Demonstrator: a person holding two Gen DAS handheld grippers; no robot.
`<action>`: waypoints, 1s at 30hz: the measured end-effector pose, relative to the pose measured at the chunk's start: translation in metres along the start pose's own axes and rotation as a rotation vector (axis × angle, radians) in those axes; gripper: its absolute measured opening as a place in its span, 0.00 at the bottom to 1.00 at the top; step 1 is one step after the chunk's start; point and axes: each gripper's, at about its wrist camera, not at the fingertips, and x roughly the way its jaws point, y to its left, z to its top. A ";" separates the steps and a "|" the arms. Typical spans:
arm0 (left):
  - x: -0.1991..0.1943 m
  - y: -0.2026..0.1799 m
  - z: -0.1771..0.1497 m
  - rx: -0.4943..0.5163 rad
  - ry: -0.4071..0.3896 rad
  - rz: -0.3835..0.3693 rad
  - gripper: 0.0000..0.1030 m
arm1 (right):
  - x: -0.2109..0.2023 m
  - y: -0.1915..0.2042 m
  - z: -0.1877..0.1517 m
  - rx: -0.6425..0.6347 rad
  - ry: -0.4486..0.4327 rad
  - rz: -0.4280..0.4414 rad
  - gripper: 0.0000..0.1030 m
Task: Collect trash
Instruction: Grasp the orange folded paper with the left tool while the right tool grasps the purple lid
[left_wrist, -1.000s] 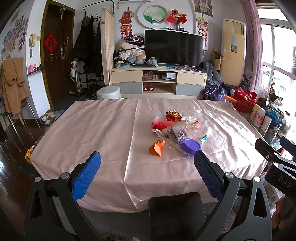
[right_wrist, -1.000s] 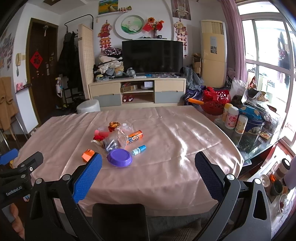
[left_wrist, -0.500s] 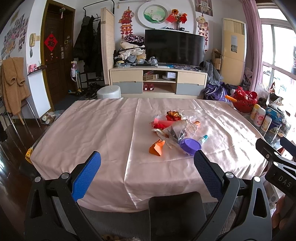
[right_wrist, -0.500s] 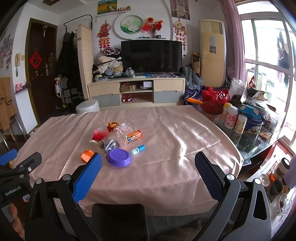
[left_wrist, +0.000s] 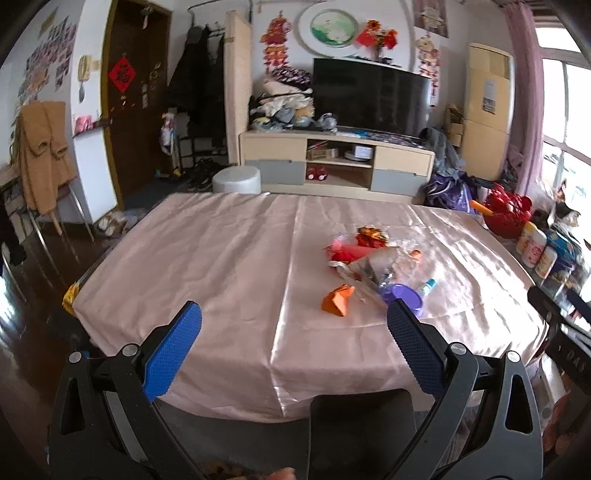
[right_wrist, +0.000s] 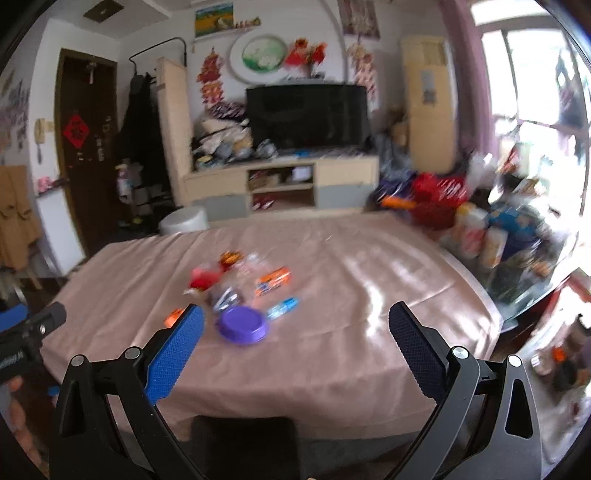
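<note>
You are at the very start: nothing has been collected yet, as far as these views show. Your left tool (left_wrist: 293, 323) hangs short of the near edge of the surface (left_wrist: 221, 258) with its blue pads spread wide and nothing between them. Your right tool (right_wrist: 295, 325) is also spread wide and empty, held back from the near edge; its view is smeared, so fine detail there is hard to read.

All the trash sits in one loose cluster toward the middle of the surface, somewhat nearer its right edge. Closest to you is the purple lid (right_wrist: 242, 325), with the small blue tube (right_wrist: 283, 307) just beside it. The orange paper piece (left_wrist: 338, 299) lies at the left of the cluster. Behind them a crumpled clear wrapper (left_wrist: 376, 267) rests against the red packets (left_wrist: 349, 251), and an orange-and-blue wrapper (right_wrist: 273, 282) lies toward the far side of the pile.

No bin or bag for the trash shows in either view, so I cannot tell where the pieces are meant to go. Every piece remains to be picked up; the lid and the orange paper look like the easiest first reaches.
</note>
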 end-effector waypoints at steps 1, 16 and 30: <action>0.002 0.005 0.003 -0.011 0.013 -0.011 0.92 | 0.007 -0.001 -0.001 0.006 0.021 0.019 0.97; 0.071 -0.003 -0.001 0.241 0.097 0.044 0.92 | 0.068 0.005 -0.022 -0.014 0.131 0.043 0.97; 0.146 0.004 -0.022 0.223 0.238 -0.057 0.85 | 0.170 0.037 -0.040 0.032 0.349 0.244 0.88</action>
